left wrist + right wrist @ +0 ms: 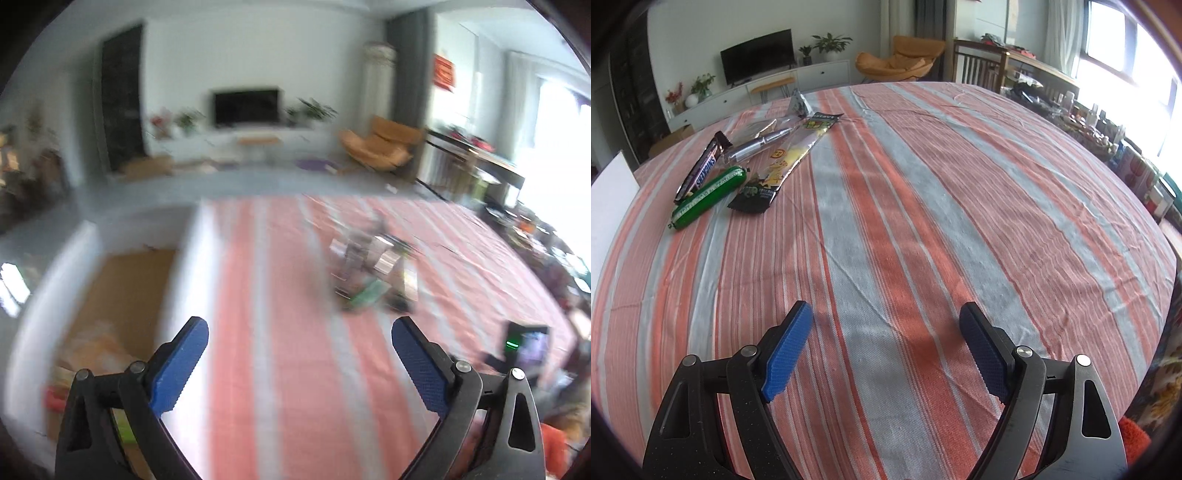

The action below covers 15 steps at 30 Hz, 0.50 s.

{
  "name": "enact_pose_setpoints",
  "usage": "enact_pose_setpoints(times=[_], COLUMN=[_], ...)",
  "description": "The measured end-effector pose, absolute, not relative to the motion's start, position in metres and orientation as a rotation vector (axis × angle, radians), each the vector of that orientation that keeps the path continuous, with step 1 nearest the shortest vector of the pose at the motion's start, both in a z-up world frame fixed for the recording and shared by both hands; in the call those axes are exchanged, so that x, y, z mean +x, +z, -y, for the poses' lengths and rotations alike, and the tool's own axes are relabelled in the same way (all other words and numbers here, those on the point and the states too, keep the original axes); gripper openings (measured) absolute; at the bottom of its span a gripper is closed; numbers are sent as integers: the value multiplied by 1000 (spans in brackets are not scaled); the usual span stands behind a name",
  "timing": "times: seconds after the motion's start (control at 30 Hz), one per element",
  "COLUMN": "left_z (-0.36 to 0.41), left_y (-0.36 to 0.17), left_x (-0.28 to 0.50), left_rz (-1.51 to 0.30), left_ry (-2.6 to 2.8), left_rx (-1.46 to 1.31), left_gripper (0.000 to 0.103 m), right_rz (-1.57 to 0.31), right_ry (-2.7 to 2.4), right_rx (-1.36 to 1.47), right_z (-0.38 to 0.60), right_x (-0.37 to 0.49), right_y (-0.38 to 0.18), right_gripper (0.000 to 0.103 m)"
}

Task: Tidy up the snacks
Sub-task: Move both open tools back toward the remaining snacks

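Several snacks lie in a cluster at the far left of the striped tablecloth: a Snickers bar, a green sausage-shaped pack, a long yellow and clear packet, a silvery wrapper and a small grey pouch. My right gripper stands open over bare cloth, well short of them. The left wrist view is blurred; the snack cluster shows ahead and to the right of my left gripper, which is open and empty.
A white box with a brown inside, holding some packets, stands at the table's left edge. The other gripper's body with a green light is at the right. A cluttered side table runs along the window.
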<state>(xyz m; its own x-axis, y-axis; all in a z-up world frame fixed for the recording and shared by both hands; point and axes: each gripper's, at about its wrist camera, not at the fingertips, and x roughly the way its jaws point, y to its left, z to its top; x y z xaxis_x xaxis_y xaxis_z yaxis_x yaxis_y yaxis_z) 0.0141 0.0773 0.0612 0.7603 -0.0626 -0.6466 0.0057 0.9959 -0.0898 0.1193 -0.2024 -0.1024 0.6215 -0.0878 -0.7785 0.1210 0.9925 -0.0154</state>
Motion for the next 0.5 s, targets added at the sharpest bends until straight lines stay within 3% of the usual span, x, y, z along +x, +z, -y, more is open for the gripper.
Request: enact_pose_setpoints(times=[0.27, 0.5], left_z=[-35, -42], left_y=[-26, -71], left_x=[63, 89], left_rz=[-960, -1006], left_ry=[-120, -36], left_rx=[-94, -37], left_gripper=[99, 99], right_rz=[-892, -892], right_ry=[-120, -120], right_rx=[40, 41], right_z=[202, 202], right_x=[120, 121], right_y=[-103, -103], right_gripper=[85, 85])
